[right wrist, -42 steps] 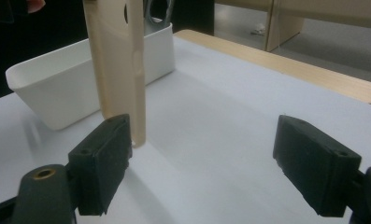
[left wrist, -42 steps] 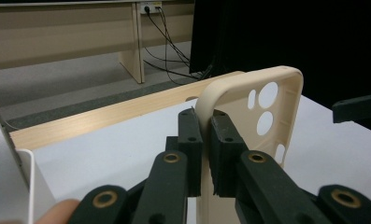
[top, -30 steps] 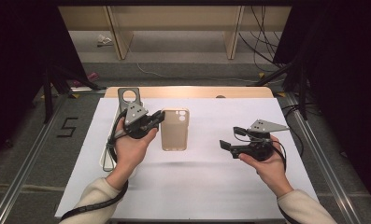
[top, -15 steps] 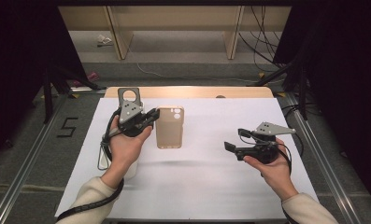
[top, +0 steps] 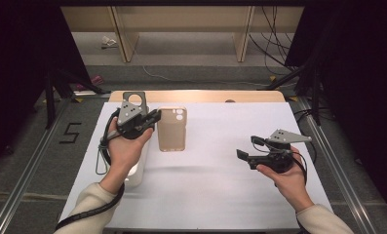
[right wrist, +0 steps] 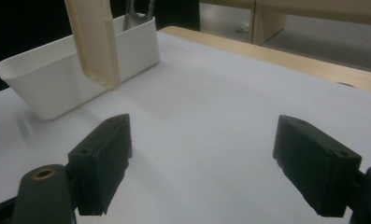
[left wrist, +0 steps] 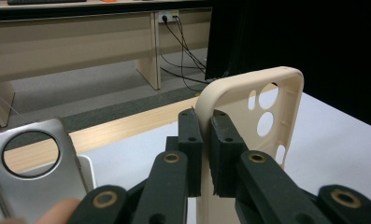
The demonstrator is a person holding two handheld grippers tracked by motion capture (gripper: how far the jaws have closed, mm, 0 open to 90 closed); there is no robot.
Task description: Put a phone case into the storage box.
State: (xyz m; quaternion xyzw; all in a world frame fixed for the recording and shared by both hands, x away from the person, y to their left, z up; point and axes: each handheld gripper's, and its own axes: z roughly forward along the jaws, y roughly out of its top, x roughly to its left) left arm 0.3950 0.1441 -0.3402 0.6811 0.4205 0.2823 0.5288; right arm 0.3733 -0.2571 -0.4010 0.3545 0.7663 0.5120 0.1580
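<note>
Leftward since earlier went the case (top: 171, 129), pinched by the left gripper (left wrist: 205, 154) at 10 o'clock; bin (right wrist: 52, 79) holds a grey cover (left wrist: 33, 168); right gripper (right wrist: 216, 172) jaws spread.

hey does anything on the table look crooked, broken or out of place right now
Nothing looks damaged or spilled. The beige phone case is off the table, pinched by one side wall in the left gripper. A grey case stands in the white bin. The right gripper hangs open over bare table.
</note>
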